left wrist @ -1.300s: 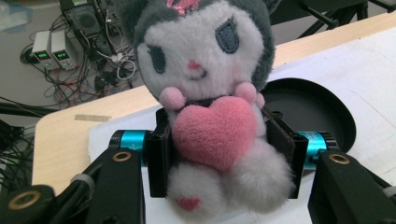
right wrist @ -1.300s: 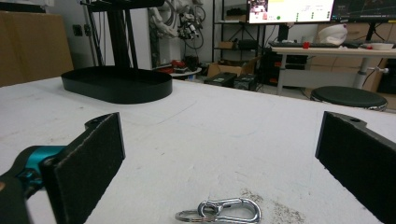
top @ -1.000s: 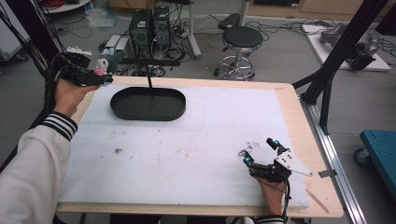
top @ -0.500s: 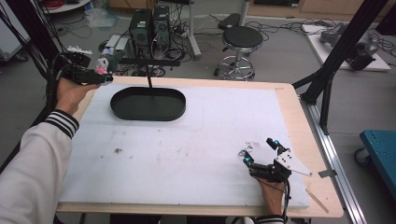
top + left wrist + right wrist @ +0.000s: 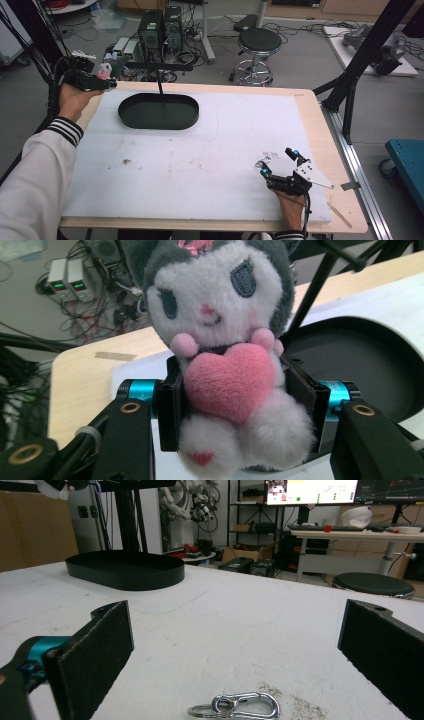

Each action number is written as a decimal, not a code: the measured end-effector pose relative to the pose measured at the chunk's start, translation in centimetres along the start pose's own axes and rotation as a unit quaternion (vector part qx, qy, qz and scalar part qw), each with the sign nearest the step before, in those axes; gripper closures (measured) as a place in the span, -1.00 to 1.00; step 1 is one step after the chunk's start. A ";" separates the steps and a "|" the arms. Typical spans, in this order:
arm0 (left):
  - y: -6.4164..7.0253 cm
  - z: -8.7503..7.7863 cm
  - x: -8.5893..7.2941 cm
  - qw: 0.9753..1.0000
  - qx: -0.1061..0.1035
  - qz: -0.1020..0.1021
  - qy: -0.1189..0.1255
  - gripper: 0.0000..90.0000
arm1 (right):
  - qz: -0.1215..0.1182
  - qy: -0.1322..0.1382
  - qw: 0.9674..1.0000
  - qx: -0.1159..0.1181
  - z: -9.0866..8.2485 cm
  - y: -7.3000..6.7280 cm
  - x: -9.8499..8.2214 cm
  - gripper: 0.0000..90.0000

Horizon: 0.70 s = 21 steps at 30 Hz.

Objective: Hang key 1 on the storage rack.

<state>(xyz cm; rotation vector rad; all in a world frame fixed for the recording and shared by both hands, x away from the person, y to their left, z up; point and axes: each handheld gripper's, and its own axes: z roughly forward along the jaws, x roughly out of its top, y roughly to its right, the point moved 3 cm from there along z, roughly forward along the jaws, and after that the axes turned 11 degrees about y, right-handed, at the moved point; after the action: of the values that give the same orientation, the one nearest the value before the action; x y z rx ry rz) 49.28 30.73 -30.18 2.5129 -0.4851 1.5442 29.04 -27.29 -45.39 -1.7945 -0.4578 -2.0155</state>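
At the far left corner of the table, your left gripper (image 5: 102,82) is held up above the edge, and its jaws are clamped on a plush toy (image 5: 227,365) — a white and dark grey doll hugging a pink heart. In the left gripper view the black pads (image 5: 170,410) press into the toy's sides at the level of the heart, with its head rising above them and its feet hanging below. Just beyond it lies the black oval tray (image 5: 158,111) on the white mat (image 5: 200,165), near but not under the toy.

Your right gripper (image 5: 279,162) rests low at the near right of the mat, jaws spread wide — a silver carabiner clip (image 5: 240,706) lies flat on the mat between them, untouched by either pad.
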 end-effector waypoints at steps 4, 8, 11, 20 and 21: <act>0.0 0.5 -0.4 1.000 0.010 0.005 -0.011 0.12 | 0.000 0.000 1.000 0.000 0.0 0.0 0.0 -0.99; -0.3 1.0 -1.3 1.000 0.012 -0.004 -0.016 0.12 | 0.000 0.000 1.000 0.000 0.0 0.0 0.0 -0.99; -0.7 1.1 -2.0 1.000 0.015 -0.011 -0.020 0.12 | 0.000 0.000 1.000 0.000 0.0 0.0 0.0 -0.99; -1.0 1.9 -2.8 0.999 0.019 -0.012 -0.036 0.11 | -0.003 0.001 1.000 0.001 0.0 0.0 0.0 -0.99; -1.0 1.9 -2.8 0.999 0.019 -0.012 -0.035 0.10 | 0.000 0.000 1.000 0.001 0.0 0.0 0.0 -0.99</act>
<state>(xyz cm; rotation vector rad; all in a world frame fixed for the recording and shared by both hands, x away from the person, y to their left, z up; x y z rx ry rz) 50.08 31.64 -33.53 2.5992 -0.4363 1.4735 29.04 -27.24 -45.38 -1.7926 -0.4598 -2.0151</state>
